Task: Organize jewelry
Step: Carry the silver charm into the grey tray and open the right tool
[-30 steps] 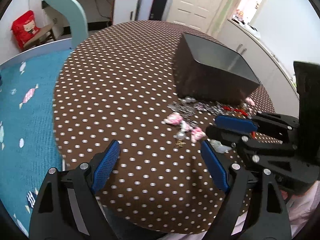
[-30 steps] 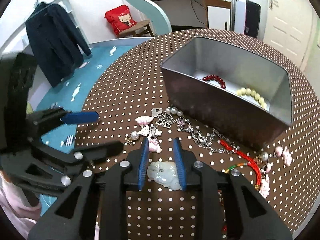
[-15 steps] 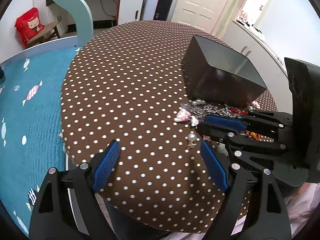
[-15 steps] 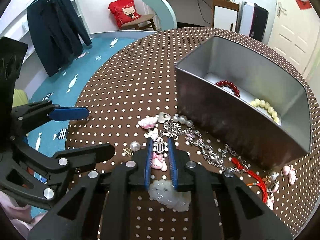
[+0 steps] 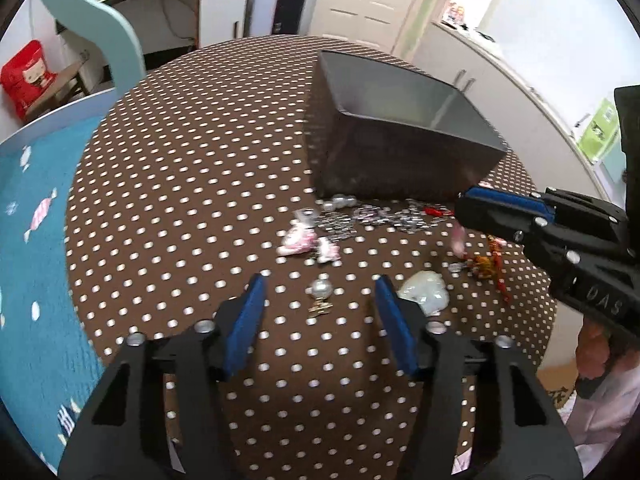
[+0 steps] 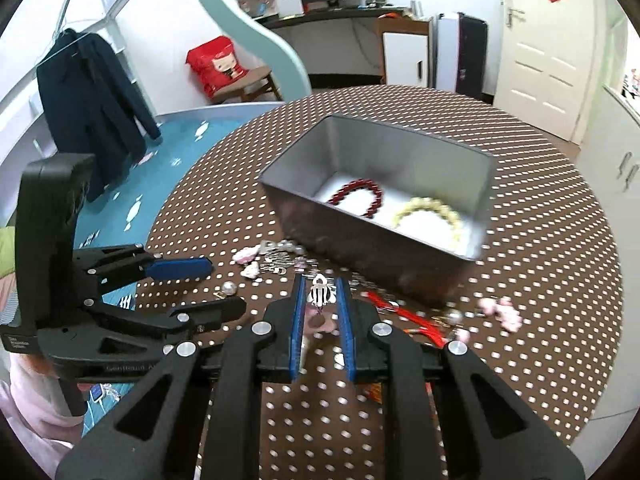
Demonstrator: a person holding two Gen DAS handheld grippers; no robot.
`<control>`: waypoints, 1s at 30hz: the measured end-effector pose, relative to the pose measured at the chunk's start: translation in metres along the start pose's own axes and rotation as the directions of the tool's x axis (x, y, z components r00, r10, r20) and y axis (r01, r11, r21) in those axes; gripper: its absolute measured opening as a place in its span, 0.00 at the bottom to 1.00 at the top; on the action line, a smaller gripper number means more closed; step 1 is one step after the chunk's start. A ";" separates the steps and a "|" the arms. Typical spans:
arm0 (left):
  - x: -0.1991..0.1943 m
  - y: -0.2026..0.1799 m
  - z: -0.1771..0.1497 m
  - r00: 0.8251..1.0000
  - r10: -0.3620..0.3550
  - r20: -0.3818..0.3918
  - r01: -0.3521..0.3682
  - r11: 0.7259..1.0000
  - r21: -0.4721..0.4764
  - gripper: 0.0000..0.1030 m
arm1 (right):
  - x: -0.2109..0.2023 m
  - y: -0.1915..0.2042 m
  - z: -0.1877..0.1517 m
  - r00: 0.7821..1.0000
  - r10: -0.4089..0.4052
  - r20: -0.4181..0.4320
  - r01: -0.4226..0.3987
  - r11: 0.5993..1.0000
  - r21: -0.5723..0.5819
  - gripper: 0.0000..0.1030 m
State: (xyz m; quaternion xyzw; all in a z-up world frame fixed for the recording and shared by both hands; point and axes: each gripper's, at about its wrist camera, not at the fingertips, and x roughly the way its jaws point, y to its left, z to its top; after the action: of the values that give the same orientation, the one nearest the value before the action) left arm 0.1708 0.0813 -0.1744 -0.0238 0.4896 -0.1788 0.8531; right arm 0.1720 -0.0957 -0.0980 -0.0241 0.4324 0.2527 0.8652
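My right gripper [image 6: 320, 300] is shut on a small striped silver charm [image 6: 319, 293] with a pink piece hanging below it, lifted above the table. The grey metal box [image 6: 404, 240] ahead holds a red bead bracelet [image 6: 357, 196] and a cream bead bracelet [image 6: 428, 212]. Loose jewelry lies in front of the box: a silver chain [image 5: 372, 218], pink charms [image 5: 298, 240], a pearl earring [image 5: 322, 292], a pale jade pendant [image 5: 426, 294] and a red cord [image 6: 404, 314]. My left gripper [image 5: 320, 300] is open over the pearl earring. The right gripper also shows in the left wrist view [image 5: 464, 204].
The round table with a brown polka-dot cloth [image 5: 192, 152] ends close below both grippers. A blue bed with a teal rail [image 5: 32, 216] lies to the left. White cabinets [image 5: 500, 80] stand behind the box on the right.
My right gripper left the jade pendant on the table, closed on the striped charm and lifted it toward the box. My left gripper moved forward over the pearl earring.
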 end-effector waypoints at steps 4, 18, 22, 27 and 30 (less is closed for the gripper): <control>0.006 -0.008 0.000 0.999 0.042 -0.001 -0.042 0.998 0.036 0.15 | -0.007 -0.007 0.000 1.000 -0.018 0.018 0.017 0.999 0.028 0.14; -0.004 -0.009 0.008 0.999 0.021 0.025 -0.022 1.000 0.010 0.10 | -0.019 -0.022 -0.006 0.998 -0.038 0.040 0.035 0.997 0.064 0.14; -0.012 -0.011 0.019 0.999 0.002 0.050 -0.002 1.000 0.011 0.10 | -0.025 -0.026 -0.003 0.998 -0.042 0.054 0.038 0.997 0.064 0.14; -0.026 -0.014 0.048 0.994 -0.029 0.102 0.027 0.999 0.025 0.10 | -0.033 -0.032 0.005 0.996 -0.049 0.080 0.043 0.996 0.078 0.14; -0.033 -0.017 0.062 0.989 -0.042 0.138 0.038 0.999 0.032 0.10 | -0.036 -0.035 0.011 0.994 -0.057 0.096 0.049 0.996 0.079 0.14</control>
State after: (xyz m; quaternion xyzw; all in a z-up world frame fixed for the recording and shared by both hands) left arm 0.2031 0.0680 -0.1108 -0.0334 0.4256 -0.2011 0.8816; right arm 0.1785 -0.1380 -0.0696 0.0100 0.3977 0.2138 0.8922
